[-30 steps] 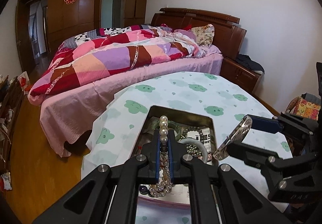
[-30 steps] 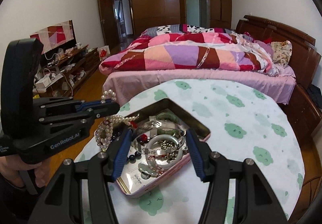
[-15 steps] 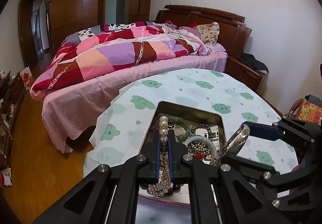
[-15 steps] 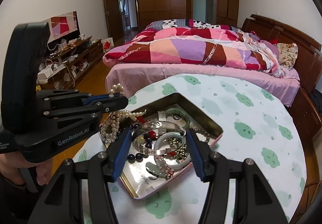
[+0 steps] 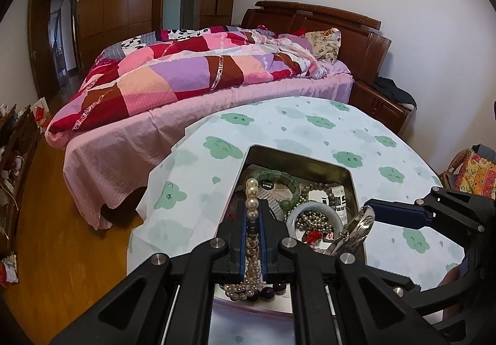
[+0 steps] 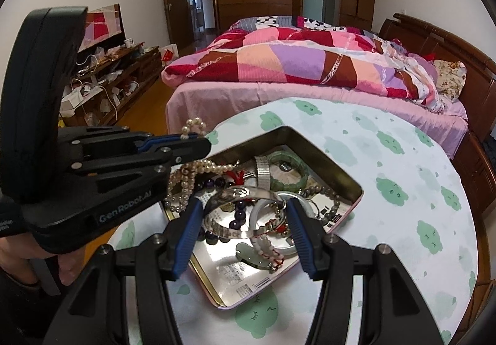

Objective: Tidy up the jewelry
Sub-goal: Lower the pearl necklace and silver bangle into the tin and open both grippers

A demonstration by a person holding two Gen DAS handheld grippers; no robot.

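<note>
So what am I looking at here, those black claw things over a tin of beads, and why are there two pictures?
There is no robot. A person holds a black hand tool in each hand, each with two blue-padded fingers and a wide-angle camera looking out along them. That gives two pictures: one from the left tool, one from the right.

In the left tool's picture, the left gripper is shut on a pearl strand, which runs up between its fingers and hangs below them. In the right tool's picture, the right gripper has a silver bangle between its fingers, which seem to clasp it.

Below sits an open metal tin on a round table with a green cloud-print cloth. The tin holds a green bangle, a white bangle, a metal watch band and dark beads.

Behind is a bed.
</note>
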